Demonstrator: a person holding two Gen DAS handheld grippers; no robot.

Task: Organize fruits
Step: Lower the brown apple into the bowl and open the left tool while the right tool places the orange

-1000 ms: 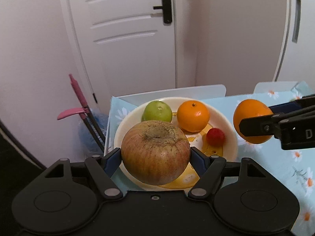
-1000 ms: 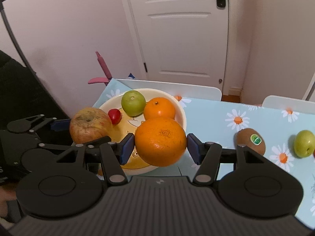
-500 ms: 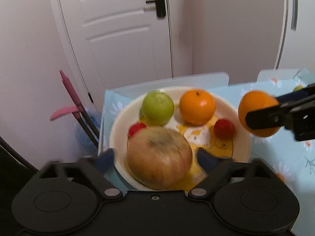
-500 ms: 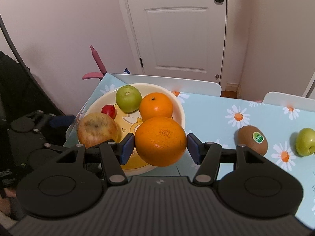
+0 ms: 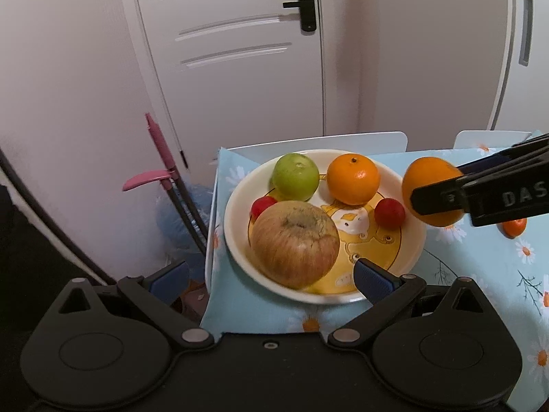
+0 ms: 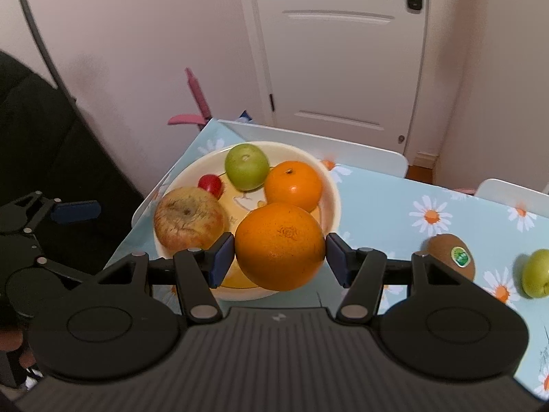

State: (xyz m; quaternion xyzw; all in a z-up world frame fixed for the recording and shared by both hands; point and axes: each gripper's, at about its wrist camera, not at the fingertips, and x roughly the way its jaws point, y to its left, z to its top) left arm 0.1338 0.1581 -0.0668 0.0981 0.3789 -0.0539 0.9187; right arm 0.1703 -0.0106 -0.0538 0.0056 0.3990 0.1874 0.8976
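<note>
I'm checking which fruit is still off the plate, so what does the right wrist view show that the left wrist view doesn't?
Only the right wrist view: a brown stickered kiwi and a green fruit on the floral tablecloth. Only the left wrist view: a second small red fruit and a small orange fruit. Both: the cream plate, russet apple and held large orange.

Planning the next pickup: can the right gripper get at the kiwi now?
Probably not yet: the right gripper is shut on the large orange. The kiwi itself lies uncovered on the table.
</note>
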